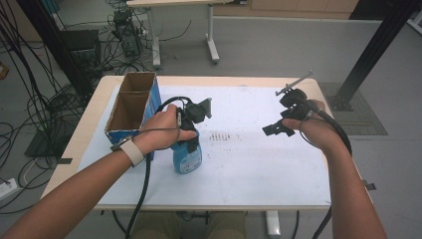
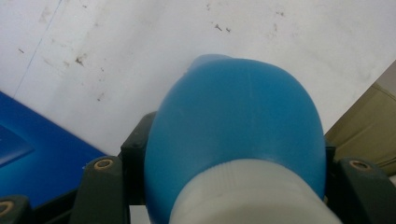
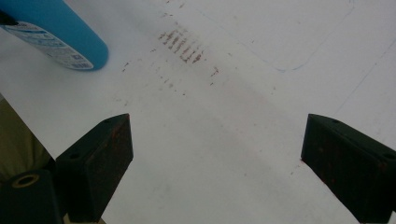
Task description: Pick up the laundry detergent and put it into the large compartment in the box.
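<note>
A blue plastic bottle [image 1: 187,158] with a white neck stands on the white table sheet [image 1: 249,164], left of centre. My left gripper [image 1: 191,130] comes down from above and is shut on the bottle's upper part. In the left gripper view the blue bottle [image 2: 238,121] sits between the two black jaws, its white neck nearest the camera. My right gripper [image 1: 274,129] hovers over the right half of the sheet, open, with nothing between its pads [image 3: 100,163]. The bottle [image 3: 56,32] lies at the upper left of the right gripper view.
An open cardboard box with blue sides [image 1: 132,107] stands at the table's left, just behind my left hand. A patch of brown marks [image 1: 223,135] stains the sheet's middle. Beyond the table are cables, another table's legs [image 1: 213,47] and a black post [image 1: 370,55].
</note>
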`<action>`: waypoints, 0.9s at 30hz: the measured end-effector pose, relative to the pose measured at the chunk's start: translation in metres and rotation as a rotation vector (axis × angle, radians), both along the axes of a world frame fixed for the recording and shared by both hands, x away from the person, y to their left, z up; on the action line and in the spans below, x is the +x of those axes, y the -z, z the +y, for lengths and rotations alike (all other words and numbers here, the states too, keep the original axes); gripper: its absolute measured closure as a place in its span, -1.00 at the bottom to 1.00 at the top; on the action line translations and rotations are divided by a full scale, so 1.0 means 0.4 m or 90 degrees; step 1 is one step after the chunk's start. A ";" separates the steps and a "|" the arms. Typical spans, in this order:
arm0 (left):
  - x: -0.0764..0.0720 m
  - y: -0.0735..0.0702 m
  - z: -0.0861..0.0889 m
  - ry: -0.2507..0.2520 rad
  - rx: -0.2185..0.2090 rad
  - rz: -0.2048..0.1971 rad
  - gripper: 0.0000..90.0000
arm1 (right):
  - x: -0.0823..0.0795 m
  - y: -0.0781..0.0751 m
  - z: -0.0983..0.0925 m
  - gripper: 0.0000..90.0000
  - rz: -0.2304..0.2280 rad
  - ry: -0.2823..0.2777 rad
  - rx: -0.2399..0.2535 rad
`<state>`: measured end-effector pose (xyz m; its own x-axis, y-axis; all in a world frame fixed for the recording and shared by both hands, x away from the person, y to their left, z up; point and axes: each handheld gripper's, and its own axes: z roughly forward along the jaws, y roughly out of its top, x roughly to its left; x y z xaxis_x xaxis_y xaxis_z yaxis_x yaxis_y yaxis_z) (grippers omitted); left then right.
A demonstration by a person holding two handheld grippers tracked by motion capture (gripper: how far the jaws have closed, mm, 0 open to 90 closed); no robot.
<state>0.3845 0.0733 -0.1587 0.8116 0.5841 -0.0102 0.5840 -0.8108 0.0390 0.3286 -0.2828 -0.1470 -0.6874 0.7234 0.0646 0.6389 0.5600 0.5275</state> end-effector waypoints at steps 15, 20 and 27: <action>-0.003 0.000 0.001 -0.003 -0.001 -0.003 -0.14 | -0.001 0.005 -0.002 -0.80 0.001 0.000 0.002; -0.004 0.001 0.002 -0.003 -0.003 -0.004 -0.14 | -0.003 0.005 -0.002 -0.80 0.001 -0.001 0.003; -0.004 0.000 0.002 -0.001 -0.003 -0.004 -0.14 | -0.010 -0.002 -0.006 -0.80 -0.003 0.001 0.003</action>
